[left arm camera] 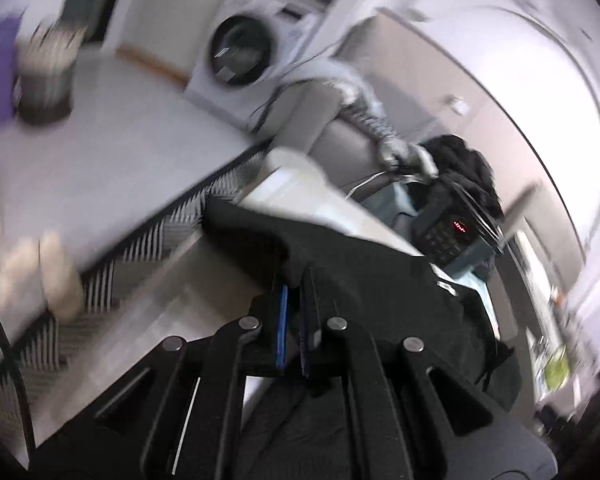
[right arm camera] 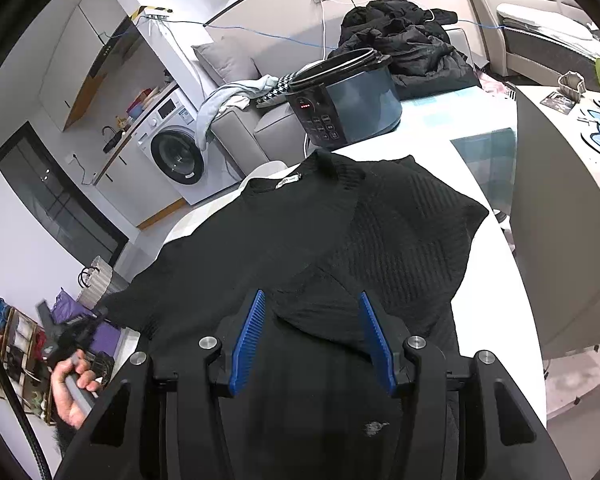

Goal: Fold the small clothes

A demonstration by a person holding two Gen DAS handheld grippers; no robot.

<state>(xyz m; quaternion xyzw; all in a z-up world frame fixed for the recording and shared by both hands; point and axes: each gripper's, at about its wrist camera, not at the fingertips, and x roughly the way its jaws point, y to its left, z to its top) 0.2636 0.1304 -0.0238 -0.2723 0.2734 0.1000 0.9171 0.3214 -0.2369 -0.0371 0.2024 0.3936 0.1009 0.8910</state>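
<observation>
We record a black ribbed knit top (right arm camera: 300, 232) spread on the white tabletop (right arm camera: 496, 304), its left part overhanging the table's near-left edge, with bare table free to its right and behind it up to a dark grey-blue electric cooker pot (right arm camera: 348, 100) that stands lidless, its contents hidden from us. We note the left gripper (left arm camera: 294, 292), jaws together and clamped on a lifted fold of the top. We hold the right gripper (right arm camera: 312, 300) over the garment's lower part, blue pads (right arm camera: 248, 344) apart, gripping nothing.
</observation>
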